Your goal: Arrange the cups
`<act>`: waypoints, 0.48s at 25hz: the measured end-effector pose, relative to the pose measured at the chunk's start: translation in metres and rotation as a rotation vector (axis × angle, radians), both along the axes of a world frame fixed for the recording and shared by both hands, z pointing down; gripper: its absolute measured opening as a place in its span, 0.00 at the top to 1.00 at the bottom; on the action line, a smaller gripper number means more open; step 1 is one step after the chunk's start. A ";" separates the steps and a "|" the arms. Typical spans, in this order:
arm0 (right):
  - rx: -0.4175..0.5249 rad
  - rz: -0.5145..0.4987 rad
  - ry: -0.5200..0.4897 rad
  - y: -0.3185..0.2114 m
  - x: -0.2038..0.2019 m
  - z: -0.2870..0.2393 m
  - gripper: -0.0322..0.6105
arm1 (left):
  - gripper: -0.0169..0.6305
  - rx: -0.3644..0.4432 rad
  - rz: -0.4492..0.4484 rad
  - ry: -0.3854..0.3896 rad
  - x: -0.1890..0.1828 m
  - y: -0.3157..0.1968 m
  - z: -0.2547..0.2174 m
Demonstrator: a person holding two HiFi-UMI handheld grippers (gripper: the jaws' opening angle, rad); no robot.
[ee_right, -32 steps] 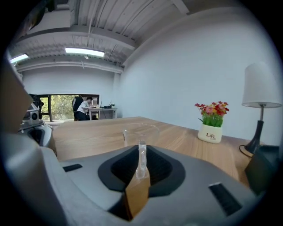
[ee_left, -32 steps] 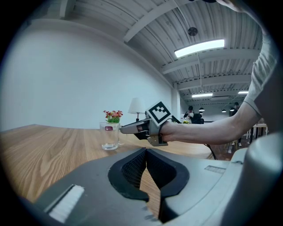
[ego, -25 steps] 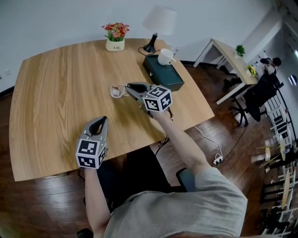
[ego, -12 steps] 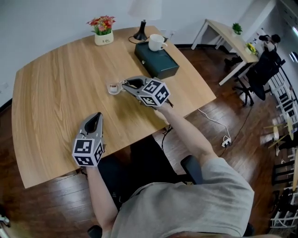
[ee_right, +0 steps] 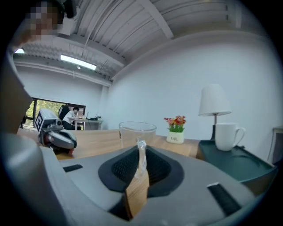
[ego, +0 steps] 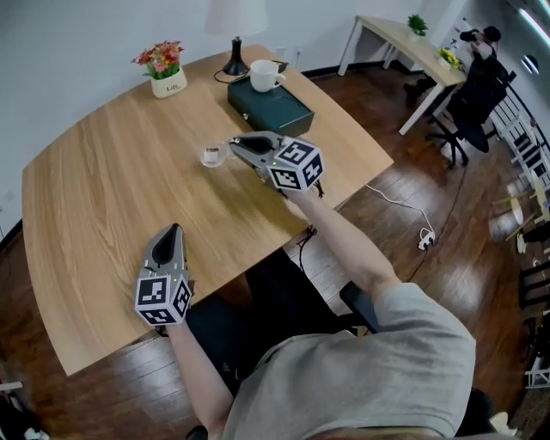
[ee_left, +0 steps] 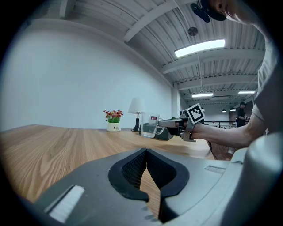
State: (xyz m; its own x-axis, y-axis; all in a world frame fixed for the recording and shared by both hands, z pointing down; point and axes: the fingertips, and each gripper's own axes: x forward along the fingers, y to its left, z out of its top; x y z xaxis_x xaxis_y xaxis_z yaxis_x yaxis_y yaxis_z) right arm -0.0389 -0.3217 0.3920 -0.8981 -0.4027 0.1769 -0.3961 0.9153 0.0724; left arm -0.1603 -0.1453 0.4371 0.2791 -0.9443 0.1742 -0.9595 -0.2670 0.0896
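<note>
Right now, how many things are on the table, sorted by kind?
Cups: 2, the glass cup and the white mug
Box: 1
Lamp: 1
Flower pot: 1
Total: 5

Table (ego: 112, 189): pale wood, streaky grain. On table: clear glass (ego: 212, 155); white mug (ego: 263, 76) atop dark green box (ego: 273, 110); red flowers (ego: 158, 55) in white pot (ego: 168, 84); lamp (ego: 235, 15), white shade, black base. Floor (ego: 412, 180) beside table: dark brown.

Overhead; low opposed views sharing table (ego: 103, 198)
</note>
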 end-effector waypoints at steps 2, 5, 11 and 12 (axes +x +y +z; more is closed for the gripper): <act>0.026 0.082 -0.050 -0.020 0.034 -0.026 0.86 | 0.96 0.000 0.004 -0.001 0.001 -0.001 0.000; 0.057 0.223 -0.046 -0.066 0.092 -0.054 0.86 | 0.96 0.001 0.005 -0.001 0.000 -0.002 -0.001; -0.006 0.421 0.115 -0.140 0.180 -0.038 0.86 | 0.96 0.000 0.004 -0.004 0.001 0.000 0.001; -0.025 0.426 0.121 -0.144 0.185 -0.034 0.86 | 0.96 0.000 0.003 -0.003 0.000 0.000 0.000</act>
